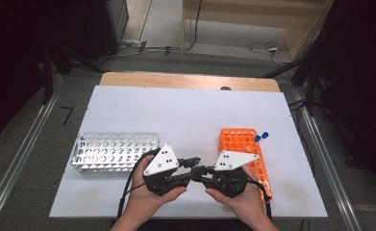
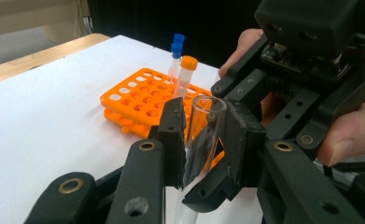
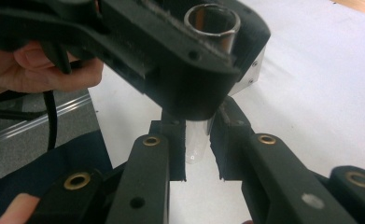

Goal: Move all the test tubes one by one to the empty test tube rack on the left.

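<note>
**A:** Starting from the high view, what do you have?

**B:** I see both hands low at the near edge of the table (image 1: 185, 110), tips meeting in the middle. The left gripper (image 1: 194, 162) and right gripper (image 1: 206, 170) nearly touch. The orange rack (image 1: 247, 155) sits just beyond my right hand toward the right edge; the metal rack (image 1: 112, 151) is on the left side, apart from the action.

**A:** And the left gripper view?

**B:** My left gripper (image 2: 203, 140) is clamped on a clear glass tube (image 2: 207, 122), open mouth upward, tilted slightly. The right gripper (image 2: 264, 93) looms right behind it. Further back, capped tubes (image 2: 182, 74) stand in the orange rack (image 2: 133, 100).

**A:** Right gripper view?

**B:** My right gripper (image 3: 200, 149) is closed on the lower end of the same tube (image 3: 200, 140), while the left gripper (image 3: 189, 70) grips above, near the open rim. So both tongs pinch one tube, held in the air above the table's near edge.

**A:** How do you hand it over cleanly?

**B:** I judge this a pass between hands. I'd keep one grip firm before easing the other, avoid twisting the two against each other since glass may crack, and hold the tube upright as I release.
</note>
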Demonstrator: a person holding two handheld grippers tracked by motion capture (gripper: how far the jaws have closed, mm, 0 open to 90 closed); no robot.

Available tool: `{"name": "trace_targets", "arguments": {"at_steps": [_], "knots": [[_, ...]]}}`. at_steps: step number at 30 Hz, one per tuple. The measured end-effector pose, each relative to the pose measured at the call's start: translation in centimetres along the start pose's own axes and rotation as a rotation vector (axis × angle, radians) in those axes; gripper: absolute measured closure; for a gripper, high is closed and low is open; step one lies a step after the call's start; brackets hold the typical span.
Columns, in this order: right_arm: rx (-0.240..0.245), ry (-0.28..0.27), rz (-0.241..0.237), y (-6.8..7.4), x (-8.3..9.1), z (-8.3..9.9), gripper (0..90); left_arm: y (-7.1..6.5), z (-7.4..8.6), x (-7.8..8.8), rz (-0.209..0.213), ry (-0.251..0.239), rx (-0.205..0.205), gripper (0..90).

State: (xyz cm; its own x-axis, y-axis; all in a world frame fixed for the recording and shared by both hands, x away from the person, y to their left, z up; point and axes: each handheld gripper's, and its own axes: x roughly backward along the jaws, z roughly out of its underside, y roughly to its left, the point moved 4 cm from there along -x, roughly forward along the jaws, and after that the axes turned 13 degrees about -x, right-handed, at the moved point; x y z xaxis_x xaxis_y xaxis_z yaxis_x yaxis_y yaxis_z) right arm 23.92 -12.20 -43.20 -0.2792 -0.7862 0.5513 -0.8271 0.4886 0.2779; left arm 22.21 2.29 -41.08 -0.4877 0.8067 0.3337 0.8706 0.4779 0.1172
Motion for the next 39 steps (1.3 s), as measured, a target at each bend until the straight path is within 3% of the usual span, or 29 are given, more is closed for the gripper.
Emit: {"name": "trace_targets", "arguments": {"at_steps": [13,16,17,27,30,33,39], "knots": [[-0.017,-0.01,-0.027,-0.2,0.2,-0.1,71.7,0.1,-0.2,0.3,-0.037,-0.017,-0.017,76.2],[-0.012,-0.035,-0.016,-0.4,0.7,-0.4,52.7,0.5,-0.3,0.6,-0.042,-0.024,-0.004,76.3],[-0.012,-0.035,-0.016,-0.4,0.7,-0.4,52.7,0.7,-0.4,0.7,-0.047,-0.029,0.002,76.3],[0.009,-0.1,0.003,-1.3,2.8,-1.4,7.3,3.0,-0.2,1.5,-0.084,-0.037,0.036,76.3],[-0.004,-0.12,0.003,-1.9,3.6,-1.5,0.0,3.8,0.0,1.6,-0.097,-0.039,0.048,76.3],[-0.015,-0.143,0.004,-2.6,4.4,-1.5,0.0,4.7,0.3,1.8,-0.117,-0.038,0.058,76.3],[-0.039,-0.179,0.056,-4.1,6.2,-1.4,0.0,6.9,1.0,2.4,-0.17,-0.04,0.081,76.3]]}}
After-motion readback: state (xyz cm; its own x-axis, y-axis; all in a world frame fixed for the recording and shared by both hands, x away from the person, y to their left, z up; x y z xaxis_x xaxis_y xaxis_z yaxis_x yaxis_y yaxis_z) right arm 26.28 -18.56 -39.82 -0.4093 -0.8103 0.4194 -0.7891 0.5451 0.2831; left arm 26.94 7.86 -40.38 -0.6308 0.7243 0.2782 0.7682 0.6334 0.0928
